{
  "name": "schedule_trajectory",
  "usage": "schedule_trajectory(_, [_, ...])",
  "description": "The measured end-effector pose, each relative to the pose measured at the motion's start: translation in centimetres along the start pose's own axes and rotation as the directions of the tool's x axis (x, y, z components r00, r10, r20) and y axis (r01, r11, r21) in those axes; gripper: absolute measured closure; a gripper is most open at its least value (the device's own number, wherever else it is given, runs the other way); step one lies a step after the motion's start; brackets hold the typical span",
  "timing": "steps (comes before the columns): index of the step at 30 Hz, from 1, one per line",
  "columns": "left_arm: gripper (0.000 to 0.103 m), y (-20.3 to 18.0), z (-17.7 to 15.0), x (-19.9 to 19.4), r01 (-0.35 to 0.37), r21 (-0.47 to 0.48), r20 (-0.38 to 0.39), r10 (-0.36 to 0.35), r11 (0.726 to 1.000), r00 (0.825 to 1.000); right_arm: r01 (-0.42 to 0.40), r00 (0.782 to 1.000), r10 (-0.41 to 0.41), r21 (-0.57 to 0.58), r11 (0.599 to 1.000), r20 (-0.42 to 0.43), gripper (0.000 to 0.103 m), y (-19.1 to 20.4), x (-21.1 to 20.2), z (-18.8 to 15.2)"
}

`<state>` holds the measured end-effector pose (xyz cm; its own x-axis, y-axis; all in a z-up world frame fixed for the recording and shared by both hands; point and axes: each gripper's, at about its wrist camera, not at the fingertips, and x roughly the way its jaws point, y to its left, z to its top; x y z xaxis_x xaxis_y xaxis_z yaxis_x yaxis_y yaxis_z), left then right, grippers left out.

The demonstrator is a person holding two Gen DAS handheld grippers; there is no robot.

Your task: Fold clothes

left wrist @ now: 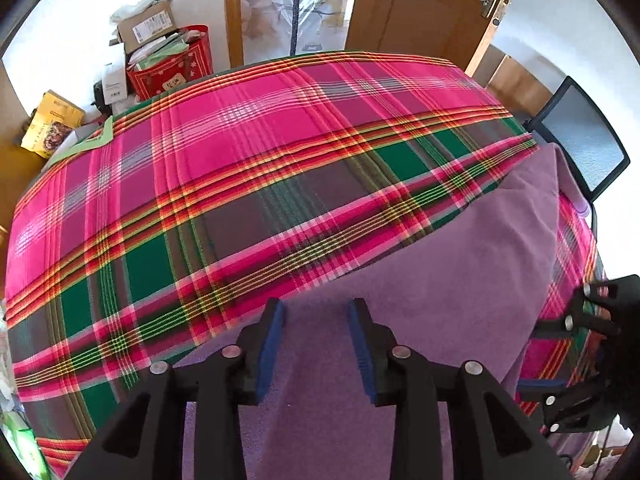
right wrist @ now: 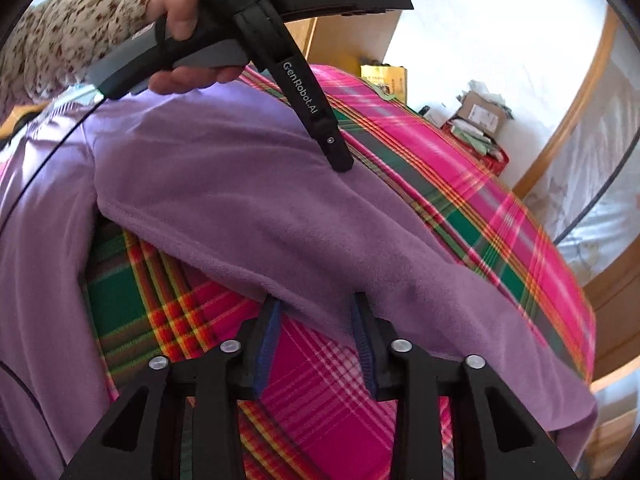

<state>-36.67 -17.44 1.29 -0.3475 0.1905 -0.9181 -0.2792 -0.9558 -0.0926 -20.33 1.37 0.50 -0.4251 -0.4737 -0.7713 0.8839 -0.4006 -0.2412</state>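
"GenRobot.AI" runs in pale letters down the black finger of the left gripper (right wrist: 338,160) in the right wrist view. Small white print on the top of its body cannot be read. Labels on the cardboard box (left wrist: 148,26) are too small to read.

My view: plaid cloth (left wrist: 256,168) covers table. Behind it red bag (left wrist: 176,66) stuffed with papers, cardboard box (left wrist: 150,24) on top, yellow packet (left wrist: 50,124) beside. Wooden door (left wrist: 424,4) open, black mesh chair (left wrist: 580,140) near table edge.
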Motion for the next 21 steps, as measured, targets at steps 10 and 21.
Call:
schedule_trajectory(10, [0.101, 1.3, 0.4, -0.4, 0.000, -0.099, 0.042, 0.004, 0.995, 0.999, -0.024, 1.000, 0.025, 0.032, 0.999, -0.007, 0.098, 1.7, -1.3, -0.2])
schedule_trajectory(21, [0.101, 2.0, 0.0, -0.4, 0.004, -0.185, 0.053, 0.006, 0.983, 0.999, -0.084, 0.996, 0.084, 0.068, 0.994, 0.003, 0.100, 4.2, -3.0, -1.1])
